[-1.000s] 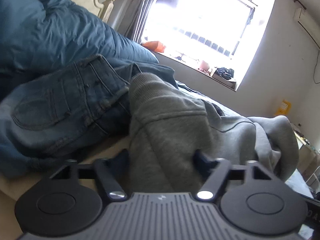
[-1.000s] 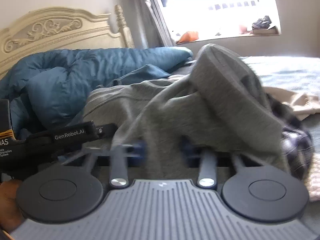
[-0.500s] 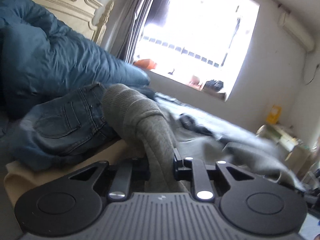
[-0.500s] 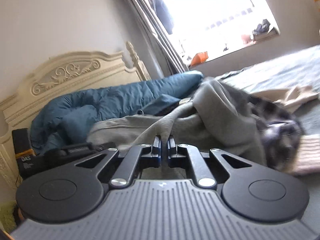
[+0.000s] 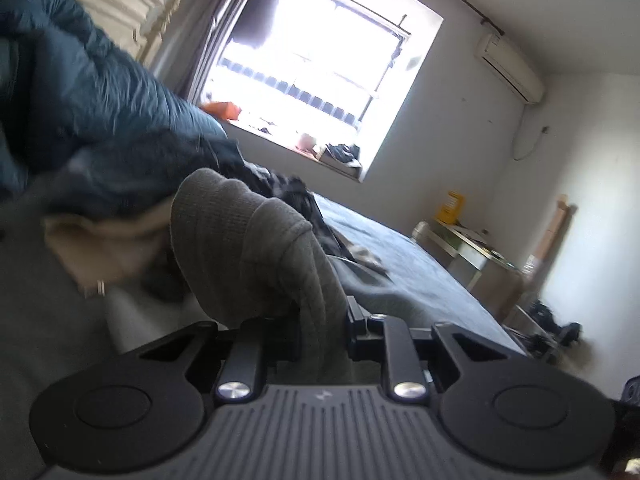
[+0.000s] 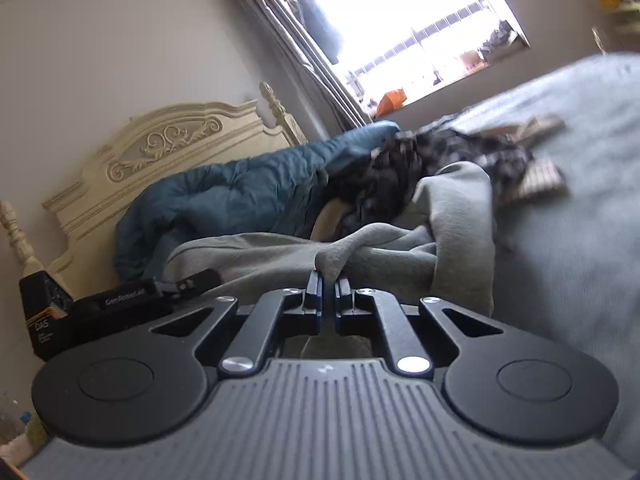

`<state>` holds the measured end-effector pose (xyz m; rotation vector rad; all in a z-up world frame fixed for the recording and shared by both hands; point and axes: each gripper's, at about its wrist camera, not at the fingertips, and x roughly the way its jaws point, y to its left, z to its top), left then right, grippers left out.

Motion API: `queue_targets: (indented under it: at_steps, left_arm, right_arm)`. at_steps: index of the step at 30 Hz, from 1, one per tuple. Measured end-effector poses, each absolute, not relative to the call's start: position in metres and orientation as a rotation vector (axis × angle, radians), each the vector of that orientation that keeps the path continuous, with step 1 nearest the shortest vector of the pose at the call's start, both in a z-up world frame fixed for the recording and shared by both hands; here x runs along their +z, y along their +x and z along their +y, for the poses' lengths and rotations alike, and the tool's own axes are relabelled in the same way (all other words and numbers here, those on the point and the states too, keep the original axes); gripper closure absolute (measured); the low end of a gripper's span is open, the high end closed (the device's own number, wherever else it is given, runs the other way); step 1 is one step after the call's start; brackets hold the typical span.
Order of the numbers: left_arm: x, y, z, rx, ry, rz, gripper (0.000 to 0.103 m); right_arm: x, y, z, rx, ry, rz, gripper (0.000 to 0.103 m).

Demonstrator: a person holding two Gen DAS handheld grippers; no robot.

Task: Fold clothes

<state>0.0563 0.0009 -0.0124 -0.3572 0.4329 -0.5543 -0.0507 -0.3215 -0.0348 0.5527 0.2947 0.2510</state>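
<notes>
Through the left wrist view my left claw [image 5: 320,330] was clenched on a thick ribbed fold of the soft, floppy grey knitted sweatshirt [image 5: 244,240] above the bed [image 5: 400,256], while the right wrist view showed my right claw [image 6: 327,300] pinching a thin bunched edge of it, a light, limp load I judged best held at the hems.

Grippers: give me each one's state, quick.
Left gripper: closed on the grey sweatshirt.
Right gripper: closed on the same sweatshirt.
</notes>
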Motion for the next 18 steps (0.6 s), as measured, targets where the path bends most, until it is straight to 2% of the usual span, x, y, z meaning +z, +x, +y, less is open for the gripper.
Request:
queue_targets:
  at_steps: [7,11,14,16,17,18]
  left_arm:
    - [-0.051,-0.009,0.024,-0.577,-0.342,0.415,0.083]
    - [-0.074,-0.028,0.038,-0.550,-0.358,0.421,0.081]
    - [-0.093,-0.028,0.047,-0.513,-0.362,0.467,0.078]
    - [-0.103,-0.027,0.054,-0.494,-0.369,0.504,0.072]
    - [-0.107,-0.026,0.059,-0.494,-0.377,0.518,0.070]
    - [-0.110,-0.025,0.064,-0.495,-0.387,0.533,0.063]
  right_arm:
    - [-0.093,-0.129,-0.306,0.202,0.647,0.341,0.099]
    - [-0.116,-0.147,-0.292,0.181,0.608,0.396,0.098]
    - [-0.123,-0.151,-0.284,0.166,0.512,0.459,0.093]
    - [-0.120,-0.156,-0.282,0.147,0.452,0.492,0.085]
    - [-0.116,-0.158,-0.283,0.145,0.428,0.512,0.076]
    - [-0.111,-0.161,-0.285,0.142,0.407,0.528,0.069]
